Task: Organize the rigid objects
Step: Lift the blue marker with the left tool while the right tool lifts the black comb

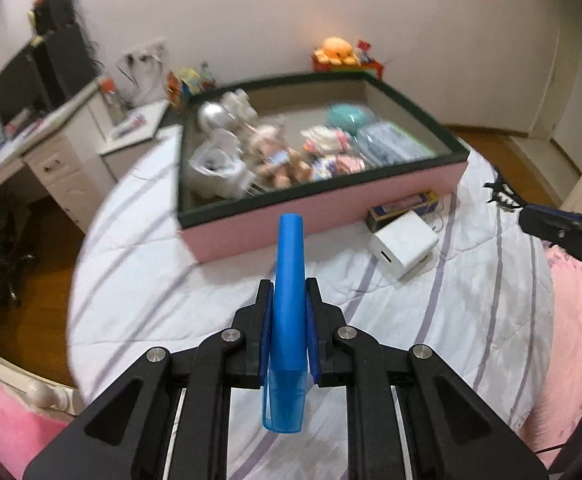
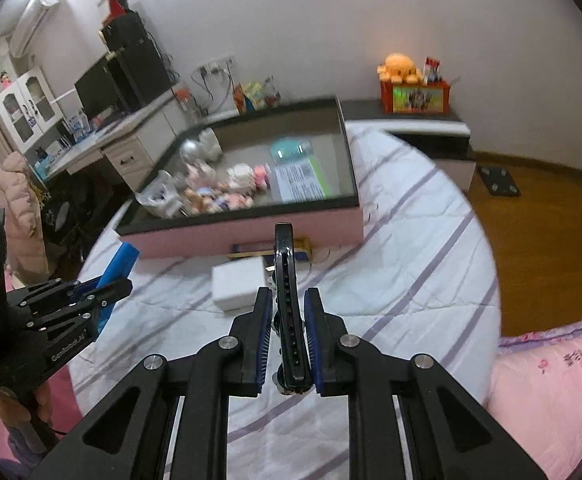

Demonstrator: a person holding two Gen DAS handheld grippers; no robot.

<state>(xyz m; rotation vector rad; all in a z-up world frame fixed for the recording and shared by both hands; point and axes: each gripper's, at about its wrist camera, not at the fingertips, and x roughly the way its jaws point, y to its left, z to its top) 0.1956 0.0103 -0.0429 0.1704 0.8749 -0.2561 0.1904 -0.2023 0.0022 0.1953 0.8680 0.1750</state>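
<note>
We see the left gripper (image 1: 289, 304) with its jaws clamped on a blue case (image 1: 289, 280), which stands nearly upright between the pads, its slim end pointing away above the bed (image 1: 431, 320). The right gripper (image 2: 288, 312) has its jaws closed on a black hair clip (image 2: 287, 300), held edge-on with its far end reaching past the fingertips. Both grippers hang over the striped white quilt, short of the pink box (image 1: 323, 216), whose dark-rimmed open top shows a blurred heap of small toys and packets. Just in front of the box lie a white cube (image 1: 403, 242) and a flat blue and yellow packet (image 1: 403, 206), touching or nearly so. In the right wrist view, the left gripper appears at the left edge with the blue case sticking out of it.
</note>
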